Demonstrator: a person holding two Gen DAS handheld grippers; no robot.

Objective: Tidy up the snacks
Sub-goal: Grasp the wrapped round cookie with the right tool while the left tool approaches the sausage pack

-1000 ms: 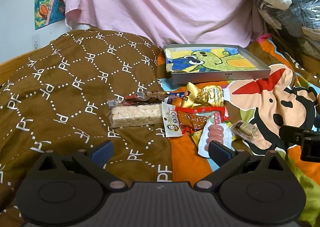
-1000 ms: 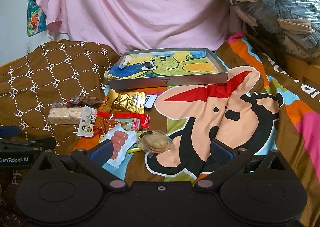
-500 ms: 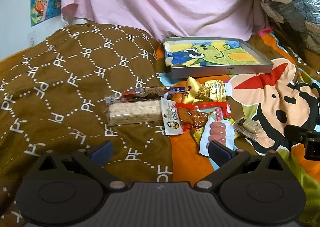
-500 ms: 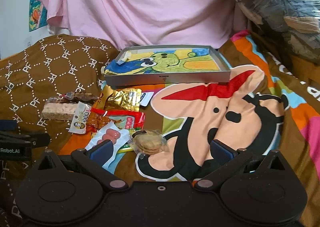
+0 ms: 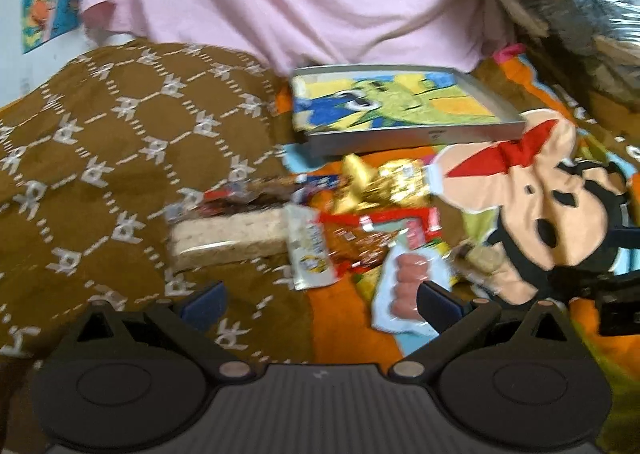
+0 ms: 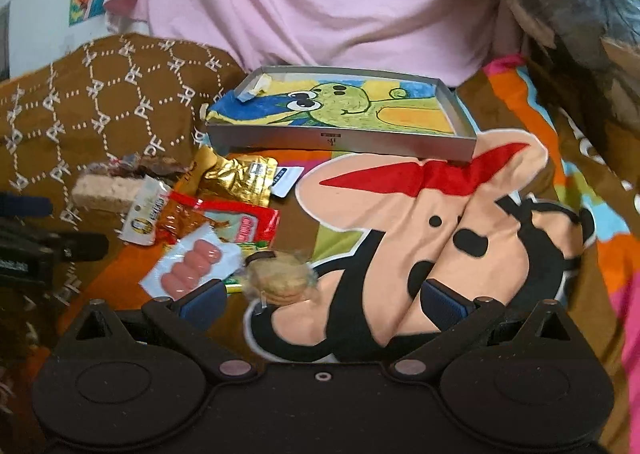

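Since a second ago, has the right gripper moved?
Yes. The right gripper has closed in toward the snack pile: the cookie pack now sits nearer its fingers, and the tray looms larger.

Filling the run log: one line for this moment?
left claw: open, empty | right claw: open, empty | snacks: piled on bed | tray: no snacks inside

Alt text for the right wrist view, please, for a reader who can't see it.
The right gripper, open and empty, hovers over a cartoon blanket beside a pile of snack packets: sausages, a wrapped biscuit, gold foil packs. Behind them sits a shallow grey tray lined with a frog drawing.
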